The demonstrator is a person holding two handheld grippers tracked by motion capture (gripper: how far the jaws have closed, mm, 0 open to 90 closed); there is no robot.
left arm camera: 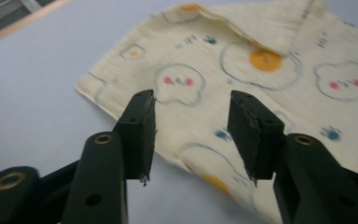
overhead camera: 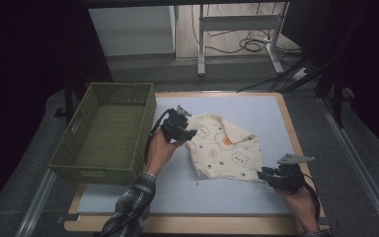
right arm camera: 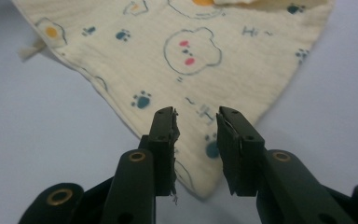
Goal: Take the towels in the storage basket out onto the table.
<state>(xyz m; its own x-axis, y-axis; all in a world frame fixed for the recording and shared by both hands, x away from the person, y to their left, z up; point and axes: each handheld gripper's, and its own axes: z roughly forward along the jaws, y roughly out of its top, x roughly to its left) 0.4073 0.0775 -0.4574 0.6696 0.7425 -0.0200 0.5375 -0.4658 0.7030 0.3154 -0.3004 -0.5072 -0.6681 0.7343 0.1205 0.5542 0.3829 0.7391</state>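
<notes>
Lying mid-surface, the cloth has the left gripper spread above it, the right gripper seemingly parted over its corner.

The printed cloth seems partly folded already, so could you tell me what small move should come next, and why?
Probably close the right gripper on the cloth corner lying between its jaws. That corner sits in the gap, but the pads stand apart from it. The left gripper is open above the cloth's other end, holding nothing, so neither grips yet. A top flap is folded over, and the green basket waits alongside.
</notes>
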